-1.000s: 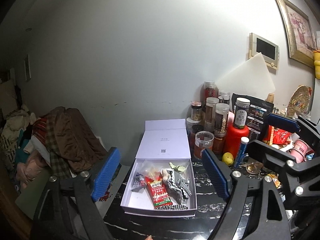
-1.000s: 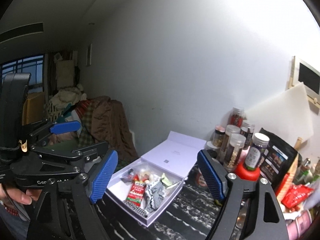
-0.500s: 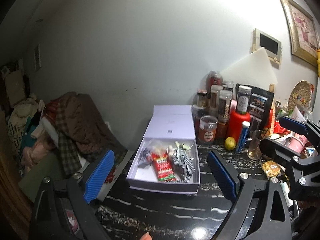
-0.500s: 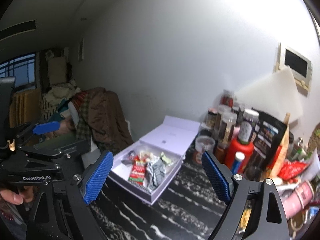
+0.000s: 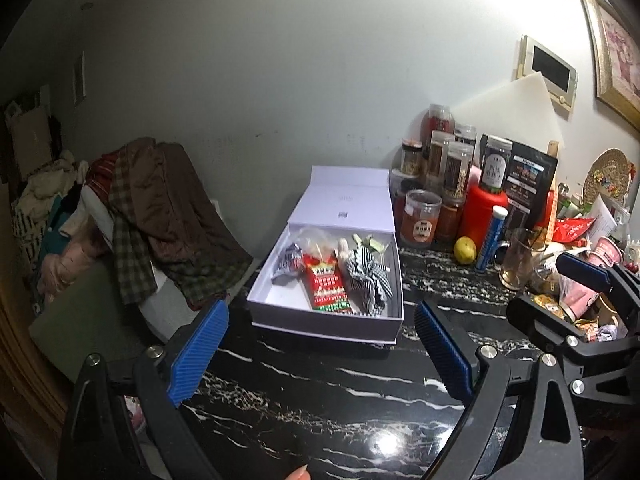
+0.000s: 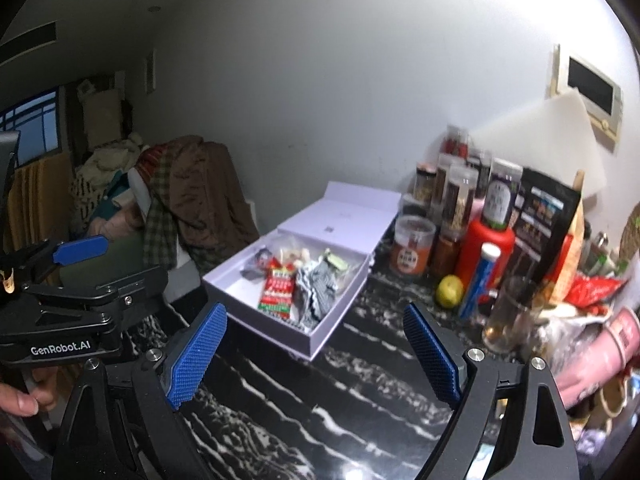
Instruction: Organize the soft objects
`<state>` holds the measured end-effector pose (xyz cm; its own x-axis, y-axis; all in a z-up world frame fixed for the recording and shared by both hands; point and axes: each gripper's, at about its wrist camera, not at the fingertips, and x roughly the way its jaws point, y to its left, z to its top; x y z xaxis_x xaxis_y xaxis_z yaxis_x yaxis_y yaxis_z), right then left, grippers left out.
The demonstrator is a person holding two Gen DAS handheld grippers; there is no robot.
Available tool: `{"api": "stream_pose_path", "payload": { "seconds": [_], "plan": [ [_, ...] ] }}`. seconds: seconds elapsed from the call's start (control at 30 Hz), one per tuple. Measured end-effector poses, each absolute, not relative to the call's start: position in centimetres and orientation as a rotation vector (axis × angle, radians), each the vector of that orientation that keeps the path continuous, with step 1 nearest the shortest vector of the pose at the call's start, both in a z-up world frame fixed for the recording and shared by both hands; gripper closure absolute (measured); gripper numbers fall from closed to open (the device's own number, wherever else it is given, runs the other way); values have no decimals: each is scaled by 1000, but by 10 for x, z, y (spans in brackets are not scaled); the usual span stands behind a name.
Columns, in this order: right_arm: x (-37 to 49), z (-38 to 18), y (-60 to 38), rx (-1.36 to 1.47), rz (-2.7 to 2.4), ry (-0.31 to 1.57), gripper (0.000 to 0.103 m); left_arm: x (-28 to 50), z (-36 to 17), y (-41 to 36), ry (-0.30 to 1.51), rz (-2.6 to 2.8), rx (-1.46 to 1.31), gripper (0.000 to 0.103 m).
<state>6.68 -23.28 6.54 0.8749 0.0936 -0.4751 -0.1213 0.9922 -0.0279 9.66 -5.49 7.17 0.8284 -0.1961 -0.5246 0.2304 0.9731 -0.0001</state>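
Observation:
An open white box (image 5: 320, 322) (image 6: 332, 330) stands on the black marble table, its lid leaning back. Inside lie a red snack packet (image 5: 326, 288) (image 6: 278, 290), a black-and-white checked cloth (image 5: 366, 278) (image 6: 314, 286), a small grey packet (image 5: 288, 266) and a clear bag (image 5: 316, 238). My left gripper (image 5: 322, 354) is open and empty, held above the table in front of the box. My right gripper (image 6: 316, 352) is open and empty, to the right of the left one, also short of the box.
Jars (image 5: 444, 168), a red bottle (image 5: 486, 214), a blue tube (image 5: 490, 238), a lemon (image 5: 464, 250) and a glass (image 5: 520, 258) crowd the table's right. Clothes (image 5: 160, 216) are piled on a chair at the left. A pink cup (image 6: 600, 348) sits far right.
Both grippers have drawn back and up from the box, so it looks smaller and more table shows in front. Both stayed open and empty.

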Motion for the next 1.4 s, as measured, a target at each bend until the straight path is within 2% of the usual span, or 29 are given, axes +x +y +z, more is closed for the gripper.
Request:
{"api": "stream_pose_path", "payload": {
  "seconds": [1.4],
  "plan": [
    [74, 49, -251, -19, 77, 564, 12, 100, 50, -79, 625, -253, 85, 7]
  ]
}}
